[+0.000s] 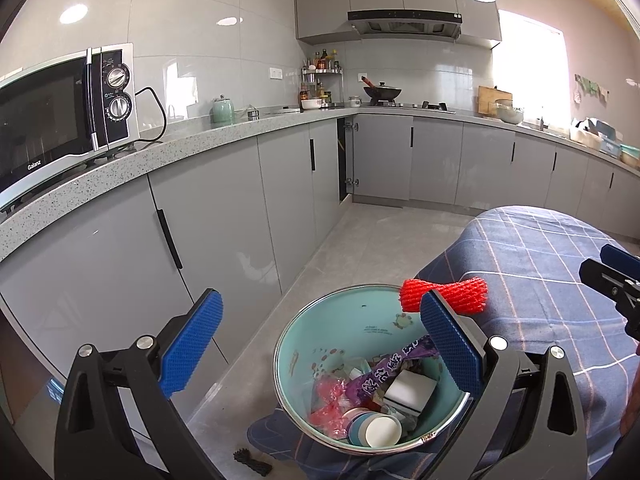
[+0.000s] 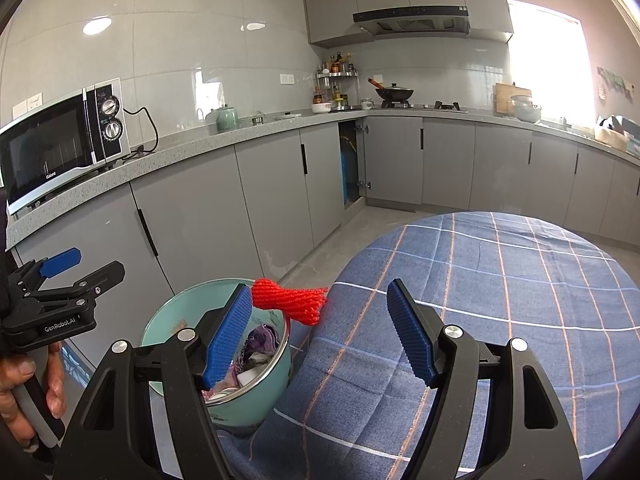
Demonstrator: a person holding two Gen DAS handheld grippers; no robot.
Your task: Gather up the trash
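Observation:
A teal trash bin [image 1: 304, 340] stands on the floor beside the table, holding wrappers, a purple packet [image 1: 384, 372], a paper cup [image 1: 380, 430] and a white box. It also shows in the right wrist view [image 2: 168, 320]. A red foam net [image 1: 452, 292] lies at the table edge over the bin's rim; it shows in the right wrist view too [image 2: 292, 298]. My left gripper [image 1: 320, 348] is open and empty above the bin. My right gripper [image 2: 320, 336] is open and empty over the table edge, near the net.
The round table has a blue plaid cloth [image 2: 500, 280]. Grey cabinets and a speckled counter [image 1: 200, 140] run along the left and back, with a microwave [image 1: 60, 112]. One cabinet door stands ajar [image 1: 346, 156]. A small dark object [image 1: 252, 462] lies on the floor.

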